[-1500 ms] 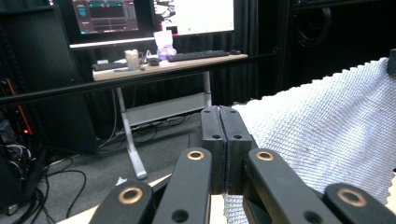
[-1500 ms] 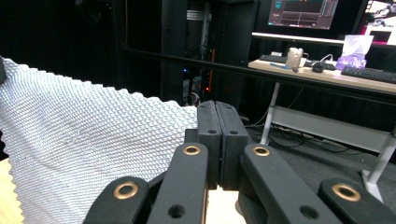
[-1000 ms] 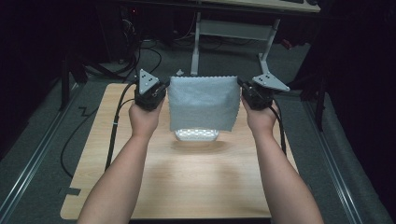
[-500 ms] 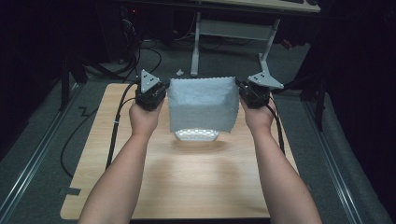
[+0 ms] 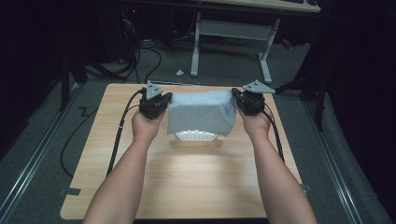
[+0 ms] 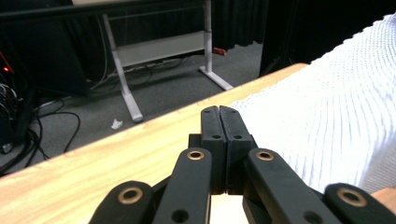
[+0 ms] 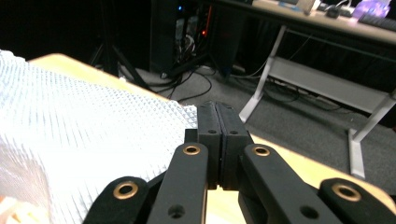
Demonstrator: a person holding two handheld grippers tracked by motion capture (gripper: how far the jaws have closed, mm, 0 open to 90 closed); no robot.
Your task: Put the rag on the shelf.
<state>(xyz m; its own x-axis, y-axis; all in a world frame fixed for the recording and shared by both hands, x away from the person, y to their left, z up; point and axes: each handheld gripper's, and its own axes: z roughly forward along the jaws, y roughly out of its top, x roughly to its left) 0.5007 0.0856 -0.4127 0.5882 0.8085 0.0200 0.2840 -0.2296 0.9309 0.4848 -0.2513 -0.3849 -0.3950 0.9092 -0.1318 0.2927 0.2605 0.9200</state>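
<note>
A pale blue waffle-weave cloth (image 5: 201, 114) hangs spread between my two grippers above the wooden table (image 5: 196, 182). Its lower edge (image 5: 196, 136) rests bunched on the tabletop, brightly lit. My left gripper (image 5: 167, 99) is shut on the cloth's upper left corner, and my right gripper (image 5: 235, 97) is shut on the upper right corner. In the left gripper view the jaws (image 6: 219, 116) are pressed together with the cloth (image 6: 327, 116) spreading off to their right. The right gripper view shows shut jaws (image 7: 218, 116) with the cloth (image 7: 93, 135) running off to their left.
Grey carpet surrounds the table. A white-legged desk (image 5: 233, 32) stands beyond the far edge, with cables (image 5: 140, 51) on the floor at the back left. Bare wood lies between the forearms in front of the cloth.
Both grippers have come down and slightly inward with the cloth, toward the person. The cloth's top edge sits lower and its hanging part looks shorter.
</note>
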